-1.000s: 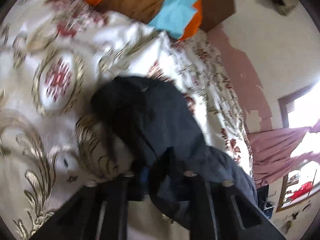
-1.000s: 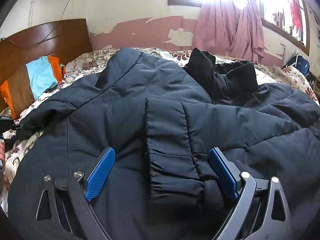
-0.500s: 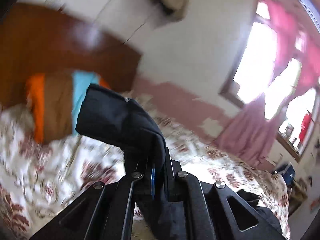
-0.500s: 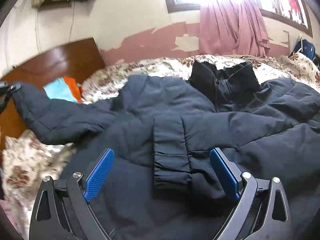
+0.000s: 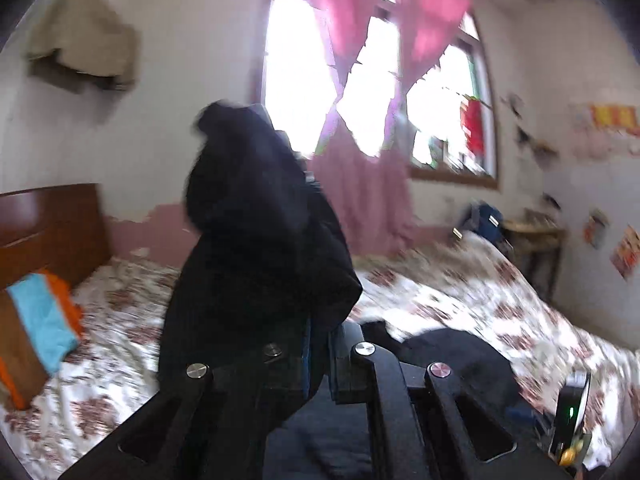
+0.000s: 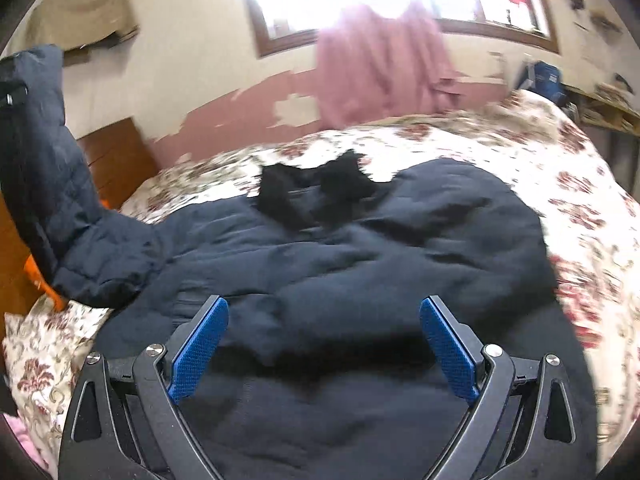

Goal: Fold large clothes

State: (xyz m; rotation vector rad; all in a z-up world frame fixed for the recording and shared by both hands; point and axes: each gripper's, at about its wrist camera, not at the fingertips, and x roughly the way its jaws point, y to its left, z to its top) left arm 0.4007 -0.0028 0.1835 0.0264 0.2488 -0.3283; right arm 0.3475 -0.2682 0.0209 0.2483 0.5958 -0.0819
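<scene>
The dark padded jacket (image 6: 360,248) lay spread on the floral bedspread (image 6: 560,168), 1 sleeve (image 5: 256,248) raised, pinched in the left gripper (image 5: 320,344). The right gripper (image 6: 324,344) hovered above the jacket, jaws spread, empty.

No legible text, label, brand, number or sign appears in either view. The posters (image 5: 625,251) and the red-and-yellow strip (image 5: 614,118) on the wall in the left wrist view are too blurred to read. The blue bag (image 6: 544,76) at the far end of the bed in the right wrist view carries a pale patch, but no characters on it can be resolved.
</scene>
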